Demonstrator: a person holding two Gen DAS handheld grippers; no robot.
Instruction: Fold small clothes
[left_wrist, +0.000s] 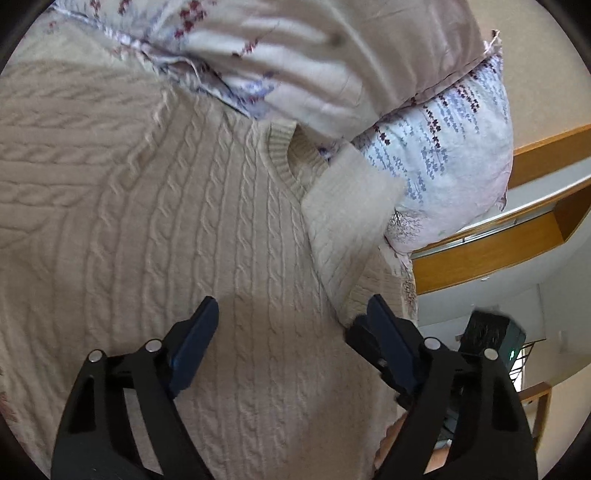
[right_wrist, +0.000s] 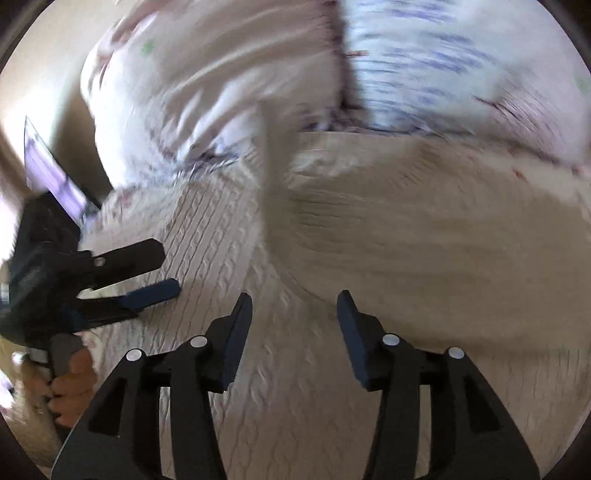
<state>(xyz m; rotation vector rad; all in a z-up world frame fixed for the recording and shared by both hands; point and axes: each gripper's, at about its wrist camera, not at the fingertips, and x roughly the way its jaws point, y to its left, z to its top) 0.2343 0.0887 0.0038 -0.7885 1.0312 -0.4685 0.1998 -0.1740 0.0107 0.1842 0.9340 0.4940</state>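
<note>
A beige cable-knit sweater lies spread on the bed, its ribbed collar toward the pillows. One sleeve is folded in over the right side of the body. My left gripper hovers open just above the sweater's lower body, its right finger at the garment's right edge by the folded sleeve. The right wrist view is blurred. There my right gripper is open over the sweater with only the knit below it. The left gripper shows at the left, open and low over the fabric.
Floral pillows and a bunched duvet crowd the bed beyond the collar. Wooden furniture and a dark box stand past the bed's right edge. A hand grips the left gripper's handle.
</note>
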